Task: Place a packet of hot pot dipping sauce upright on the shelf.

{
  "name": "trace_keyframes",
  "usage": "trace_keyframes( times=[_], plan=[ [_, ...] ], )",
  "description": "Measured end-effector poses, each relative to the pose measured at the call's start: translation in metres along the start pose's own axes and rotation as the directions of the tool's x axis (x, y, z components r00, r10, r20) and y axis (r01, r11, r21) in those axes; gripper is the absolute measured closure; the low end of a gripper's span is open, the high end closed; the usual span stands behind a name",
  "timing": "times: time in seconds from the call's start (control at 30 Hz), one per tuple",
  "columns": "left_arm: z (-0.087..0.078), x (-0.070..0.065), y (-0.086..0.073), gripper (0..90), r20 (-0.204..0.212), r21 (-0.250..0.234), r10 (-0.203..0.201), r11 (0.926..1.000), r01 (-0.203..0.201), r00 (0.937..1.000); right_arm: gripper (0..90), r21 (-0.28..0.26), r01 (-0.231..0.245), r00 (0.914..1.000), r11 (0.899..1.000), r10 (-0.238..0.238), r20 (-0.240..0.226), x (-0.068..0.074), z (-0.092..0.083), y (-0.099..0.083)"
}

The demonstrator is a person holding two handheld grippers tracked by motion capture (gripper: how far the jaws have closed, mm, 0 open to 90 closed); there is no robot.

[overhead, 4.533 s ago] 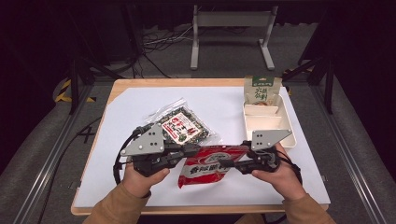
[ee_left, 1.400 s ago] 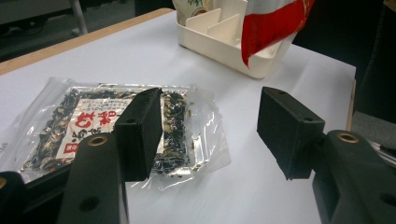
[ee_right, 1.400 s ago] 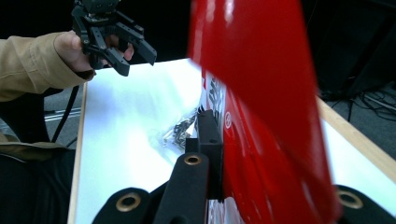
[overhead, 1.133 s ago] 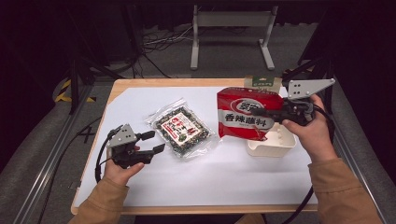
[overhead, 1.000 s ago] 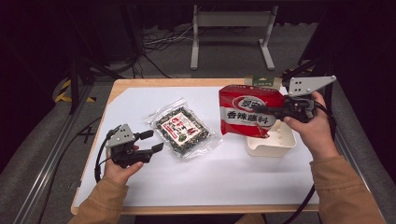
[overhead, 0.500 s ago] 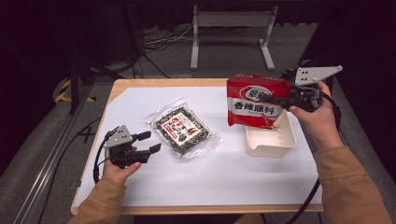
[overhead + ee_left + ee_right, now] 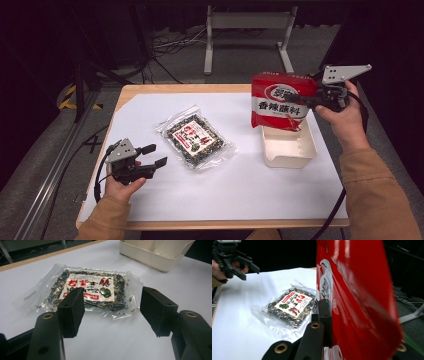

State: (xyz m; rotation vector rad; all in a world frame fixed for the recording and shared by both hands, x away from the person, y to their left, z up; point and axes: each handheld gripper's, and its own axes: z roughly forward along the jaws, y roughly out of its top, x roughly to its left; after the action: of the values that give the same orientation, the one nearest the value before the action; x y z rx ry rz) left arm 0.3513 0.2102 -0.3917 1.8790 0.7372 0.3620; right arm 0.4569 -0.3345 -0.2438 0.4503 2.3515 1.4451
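Place: a lab or recording studio.
Signs: black curtains, cables (image 7: 165,47) on grey floor, metal stand (image 7: 248,22), white-covered surface (image 7: 240,175).

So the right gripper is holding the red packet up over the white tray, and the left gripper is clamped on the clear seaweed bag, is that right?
Not quite. The left gripper is open and short of the clear seaweed bag, which lies on the table, as the left gripper view shows. The right gripper does hold the red packet over the white tray.
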Motion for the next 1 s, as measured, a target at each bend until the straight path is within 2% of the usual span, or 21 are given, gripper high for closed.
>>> trace_keyframes(
  times=[0.37, 0.77, 1.0],
  plan=[
    [-0.003, 0.001, -0.003, 36.7, 0.0, 0.003, -0.02, 0.9998, 0.02, 0.9998, 89.4, 0.009, -0.046, 0.9976, 0.999, 0.046, 0.052, -0.027, -0.007, -0.02],
    [-0.002, 0.001, -0.004, 36.7, 0.0, 0.009, -0.012, 0.9999, 0.012, 0.9999, 89.4, 0.046, -0.071, 0.9943, 0.996, 0.067, 0.083, -0.042, -0.002, -0.032],
    [-0.002, 0.001, -0.004, 36.7, 0.0, 0.011, -0.014, 0.9998, 0.014, 0.9999, 89.3, 0.073, -0.071, 0.9923, 0.995, 0.063, 0.107, -0.047, 0.002, -0.037]
  ],
)
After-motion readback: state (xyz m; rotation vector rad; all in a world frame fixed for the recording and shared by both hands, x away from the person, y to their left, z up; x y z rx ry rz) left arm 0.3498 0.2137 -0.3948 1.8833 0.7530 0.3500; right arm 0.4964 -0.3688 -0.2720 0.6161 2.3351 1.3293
